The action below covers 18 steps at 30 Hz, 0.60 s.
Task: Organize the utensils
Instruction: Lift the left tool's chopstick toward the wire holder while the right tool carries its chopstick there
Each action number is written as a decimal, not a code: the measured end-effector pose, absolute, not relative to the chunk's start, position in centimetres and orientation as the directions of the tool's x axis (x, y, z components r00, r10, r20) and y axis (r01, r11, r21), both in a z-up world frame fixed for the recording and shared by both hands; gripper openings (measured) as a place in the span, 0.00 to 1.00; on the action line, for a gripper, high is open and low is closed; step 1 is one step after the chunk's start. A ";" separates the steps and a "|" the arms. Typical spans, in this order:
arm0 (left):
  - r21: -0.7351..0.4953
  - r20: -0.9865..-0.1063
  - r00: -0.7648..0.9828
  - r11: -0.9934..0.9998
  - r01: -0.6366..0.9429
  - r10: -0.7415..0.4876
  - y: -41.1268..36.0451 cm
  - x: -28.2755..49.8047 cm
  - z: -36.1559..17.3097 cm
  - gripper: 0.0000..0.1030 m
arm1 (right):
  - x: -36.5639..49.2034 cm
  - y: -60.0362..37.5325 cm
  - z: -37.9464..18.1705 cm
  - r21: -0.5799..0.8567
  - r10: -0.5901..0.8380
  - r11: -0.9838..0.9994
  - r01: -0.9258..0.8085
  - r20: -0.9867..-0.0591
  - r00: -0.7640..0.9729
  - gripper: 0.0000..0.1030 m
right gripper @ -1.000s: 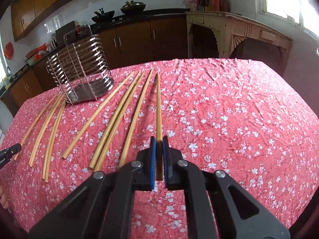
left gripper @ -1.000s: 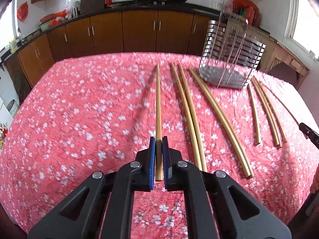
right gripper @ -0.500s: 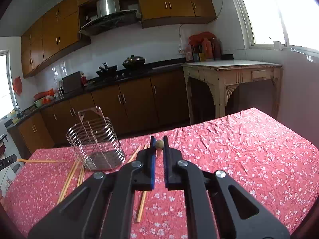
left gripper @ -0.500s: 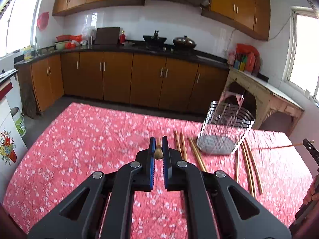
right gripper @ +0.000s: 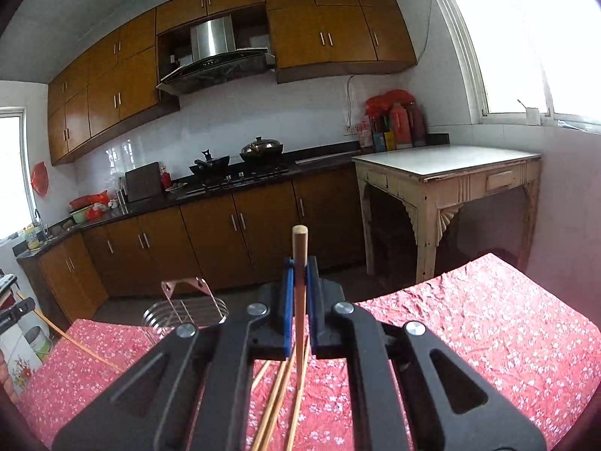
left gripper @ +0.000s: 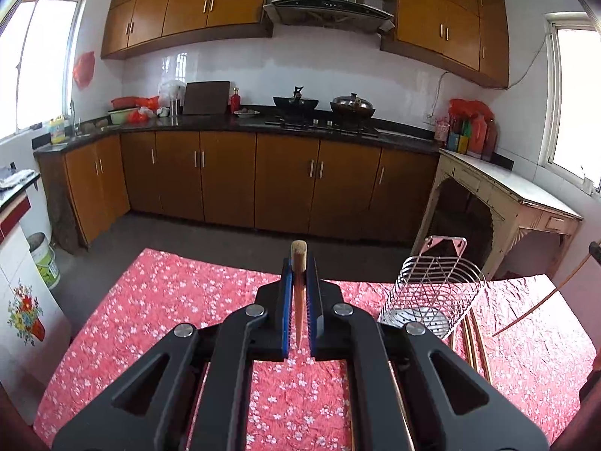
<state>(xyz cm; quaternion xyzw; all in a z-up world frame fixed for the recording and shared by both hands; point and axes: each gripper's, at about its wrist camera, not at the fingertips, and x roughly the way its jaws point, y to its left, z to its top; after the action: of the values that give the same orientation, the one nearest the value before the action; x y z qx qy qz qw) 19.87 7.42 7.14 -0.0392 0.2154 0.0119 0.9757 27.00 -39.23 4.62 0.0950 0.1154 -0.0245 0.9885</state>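
Observation:
My left gripper (left gripper: 299,263) is shut on a wooden chopstick (left gripper: 299,259), held lifted with its blunt end pointing up above the table. My right gripper (right gripper: 299,263) is shut on another wooden chopstick (right gripper: 300,248), also raised end-up. The wire utensil holder (left gripper: 432,293) stands on the red floral tablecloth (left gripper: 150,300) to the right of the left gripper; in the right wrist view the holder (right gripper: 184,312) stands to the left. The right-held chopstick (left gripper: 541,300) crosses the left view's right edge. Several more chopsticks (right gripper: 278,406) lie on the cloth below the right gripper.
Two chopsticks (left gripper: 475,342) lie beside the holder. Brown kitchen cabinets (left gripper: 225,180) and a counter with pans stand beyond the table's far edge. A cream side table (right gripper: 450,180) stands at the right. A white appliance (left gripper: 22,300) stands at the left.
Both grippers have lifted their chopsticks off the cloth and tilted up, so the views swung from the tabletop to the kitchen wall. The holder now sits lower in both views.

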 end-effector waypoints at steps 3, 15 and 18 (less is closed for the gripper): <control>-0.069 -0.399 0.917 0.997 -0.035 0.005 7.2 19.9 9.2 0.06 | 27.4 -39.3 7.8 0.206 0.004 0.978 0.040 -0.206 0.979 0.07; -0.149 -0.235 0.962 0.983 0.105 -0.138 1.6 20.2 19.4 0.06 | 30.4 -33.6 16.0 0.157 0.146 0.980 -0.125 -0.133 0.980 0.07; -0.148 -0.245 0.956 0.981 0.125 -0.159 0.2 21.0 18.6 0.06 | 31.7 -32.5 15.1 0.152 0.168 0.978 -0.143 -0.166 0.972 0.07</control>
<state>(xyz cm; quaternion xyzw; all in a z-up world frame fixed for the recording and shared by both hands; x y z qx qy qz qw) 21.03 0.23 18.60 -0.0654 0.1290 -0.0720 0.9869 31.67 -32.46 15.06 0.0699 0.0892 0.0783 0.9905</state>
